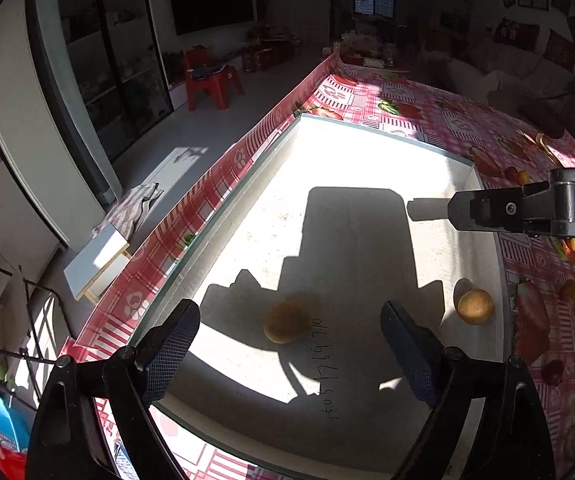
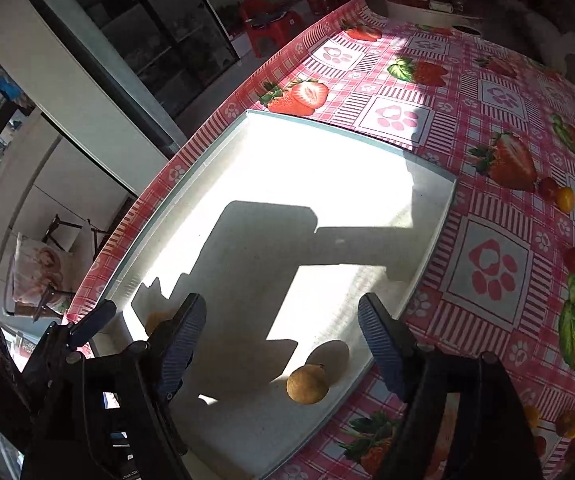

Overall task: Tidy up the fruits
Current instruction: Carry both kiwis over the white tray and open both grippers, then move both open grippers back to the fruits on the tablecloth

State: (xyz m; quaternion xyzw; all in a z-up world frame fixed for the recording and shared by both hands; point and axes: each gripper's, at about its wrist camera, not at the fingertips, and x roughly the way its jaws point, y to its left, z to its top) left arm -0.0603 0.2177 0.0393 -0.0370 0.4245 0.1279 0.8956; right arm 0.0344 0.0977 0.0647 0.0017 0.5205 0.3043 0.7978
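While two round brown fruits [image 1: 285, 322] [image 1: 475, 306] lie apart in the white tray [image 1: 367, 152], each sits loose between a spread claw: left claw [image 1: 291, 356], right claw [image 2: 283, 354], above the strawberry-print bench [image 2: 487, 264].
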